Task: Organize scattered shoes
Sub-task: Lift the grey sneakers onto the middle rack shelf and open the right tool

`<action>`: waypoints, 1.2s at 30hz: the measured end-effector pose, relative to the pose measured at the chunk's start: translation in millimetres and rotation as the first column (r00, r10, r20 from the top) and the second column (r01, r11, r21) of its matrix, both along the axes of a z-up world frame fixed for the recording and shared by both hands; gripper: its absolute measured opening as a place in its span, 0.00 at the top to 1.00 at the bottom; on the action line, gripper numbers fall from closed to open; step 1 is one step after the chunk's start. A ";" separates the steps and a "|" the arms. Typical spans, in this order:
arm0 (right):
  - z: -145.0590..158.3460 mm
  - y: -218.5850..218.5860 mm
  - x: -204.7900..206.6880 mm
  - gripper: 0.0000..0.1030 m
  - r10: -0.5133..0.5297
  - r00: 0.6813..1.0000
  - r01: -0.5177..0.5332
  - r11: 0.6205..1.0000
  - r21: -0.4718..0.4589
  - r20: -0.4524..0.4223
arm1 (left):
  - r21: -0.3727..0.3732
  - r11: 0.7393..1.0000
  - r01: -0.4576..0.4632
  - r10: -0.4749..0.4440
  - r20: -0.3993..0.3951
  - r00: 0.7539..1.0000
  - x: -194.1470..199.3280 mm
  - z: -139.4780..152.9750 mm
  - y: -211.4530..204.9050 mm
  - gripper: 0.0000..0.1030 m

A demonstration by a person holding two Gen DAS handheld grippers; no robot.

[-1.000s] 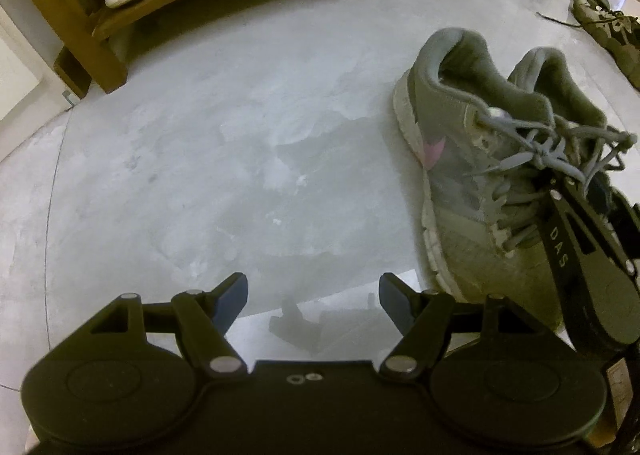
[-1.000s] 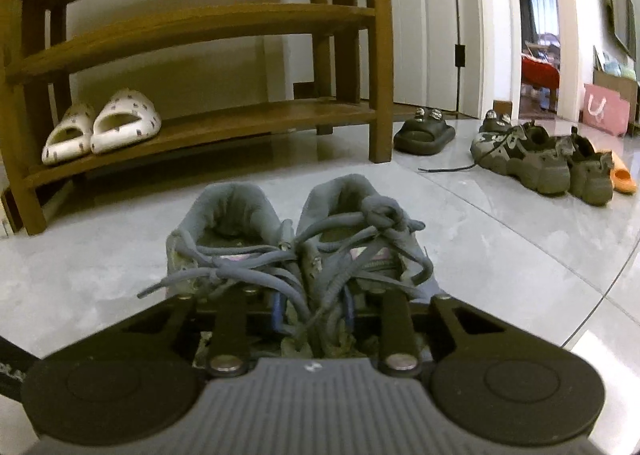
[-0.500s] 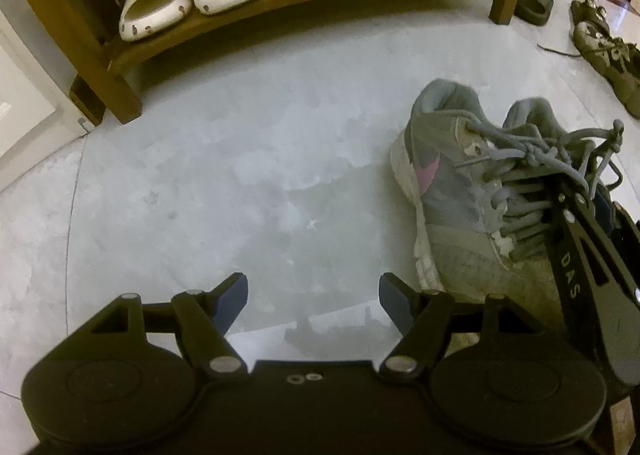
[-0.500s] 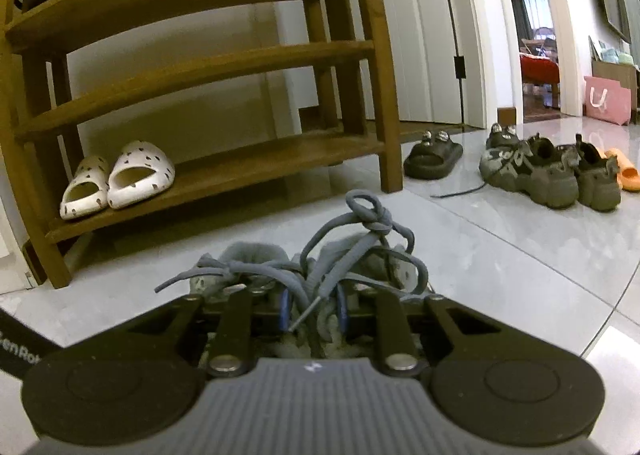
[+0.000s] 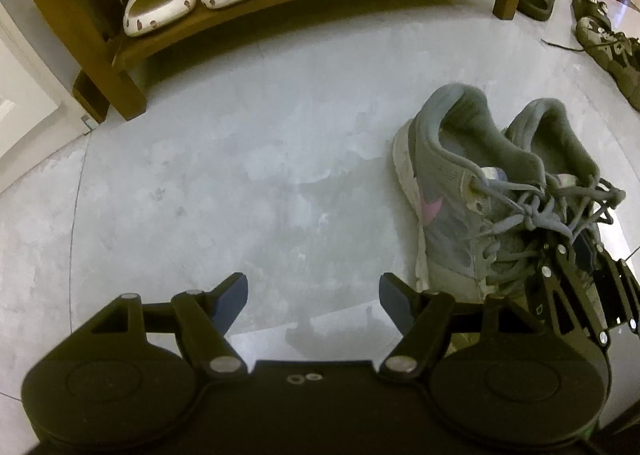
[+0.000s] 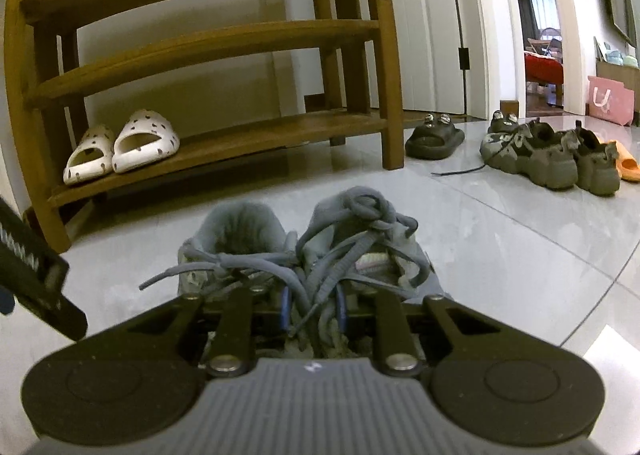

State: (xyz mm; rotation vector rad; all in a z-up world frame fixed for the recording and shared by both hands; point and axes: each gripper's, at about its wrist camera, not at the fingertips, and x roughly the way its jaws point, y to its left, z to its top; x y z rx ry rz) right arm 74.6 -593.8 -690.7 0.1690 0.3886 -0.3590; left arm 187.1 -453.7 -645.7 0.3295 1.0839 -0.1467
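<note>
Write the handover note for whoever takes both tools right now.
Left tool: open, holding nothing, over bare floor.
Right tool: shut on the grey sneakers, pinching both together near the laces; whether they are lifted off the floor is unclear.
Wooden shoe rack is straight ahead. White slippers already sit on its bottom shelf; space shows beside them.
Left to do: shelve the grey pair, then the black slide, olive sneakers and orange slipper lying on the floor to the right of the rack.

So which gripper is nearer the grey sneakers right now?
Right. The right gripper is clamped on the grey sneakers at their laces; the left gripper hangs open over bare floor beside them.
</note>
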 end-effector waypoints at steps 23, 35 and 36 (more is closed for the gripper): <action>8.5 7.9 15.0 0.79 0.001 0.998 -0.001 1.000 -0.002 0.062 | 0.027 1.000 0.014 -0.015 0.019 1.000 -3.6 -8.0 -1.4 0.29; 77.3 3.3 20.6 0.79 -0.018 0.990 0.014 0.999 0.035 0.137 | -0.024 0.999 -0.032 0.033 0.040 0.999 17.8 37.0 15.1 0.29; 86.9 3.1 22.5 0.79 -0.015 0.989 0.011 0.999 0.033 0.145 | -0.026 0.999 -0.034 0.035 0.051 0.998 20.0 45.4 15.5 0.29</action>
